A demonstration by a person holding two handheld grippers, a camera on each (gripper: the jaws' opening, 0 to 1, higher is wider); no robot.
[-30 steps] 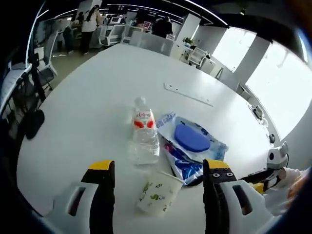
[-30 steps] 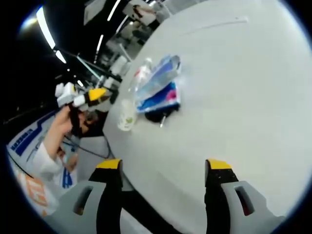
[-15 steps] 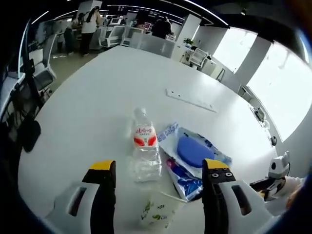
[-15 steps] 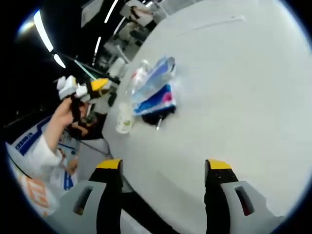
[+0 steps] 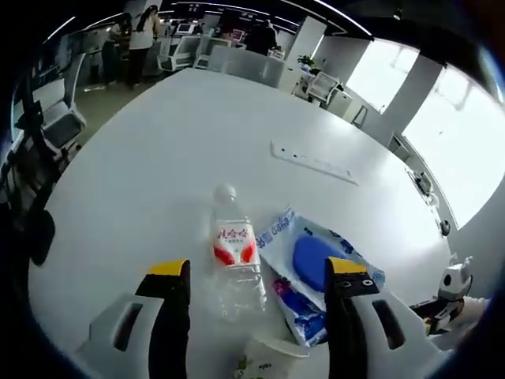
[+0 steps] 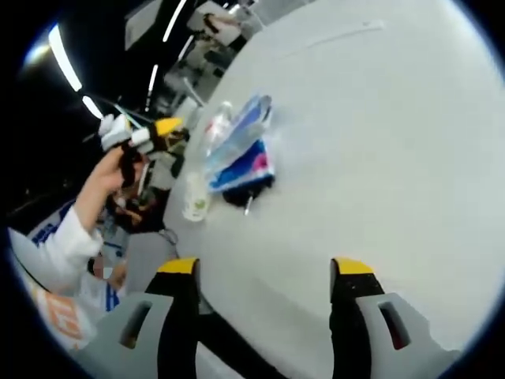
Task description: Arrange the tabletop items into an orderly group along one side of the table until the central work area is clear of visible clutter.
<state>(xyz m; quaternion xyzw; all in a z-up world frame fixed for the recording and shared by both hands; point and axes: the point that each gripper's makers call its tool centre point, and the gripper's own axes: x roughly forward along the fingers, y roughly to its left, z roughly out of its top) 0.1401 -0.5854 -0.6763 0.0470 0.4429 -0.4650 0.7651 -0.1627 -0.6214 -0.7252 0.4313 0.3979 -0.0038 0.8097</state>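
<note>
Left gripper view: left gripper [image 5: 256, 276] jaws spread wide, nothing between them, rising from the bottom of the frame. A clear water bottle [image 5: 234, 254] with a red-and-white label lies on its side on the white table [image 5: 158, 150], cap toward the upper part of the frame, its lower end in the gap between the jaws. Just right of it, touching or overlapping, a blue wet-wipes pack [image 5: 319, 257] and a smaller blue-and-pink packet [image 5: 298, 309] beside the right jaw. A paper cup [image 5: 264, 361] with green print lies at bottom centre between the jaws. A long flat white strip [image 5: 313, 163] sits well apart, upper centre.

Right gripper view: right gripper [image 6: 264, 276] jaws likewise parted and empty over bare tabletop. The same cluster sits upper left, well away from the fingers. A hand [image 6: 106, 178] holds the left gripper at far left.
</note>
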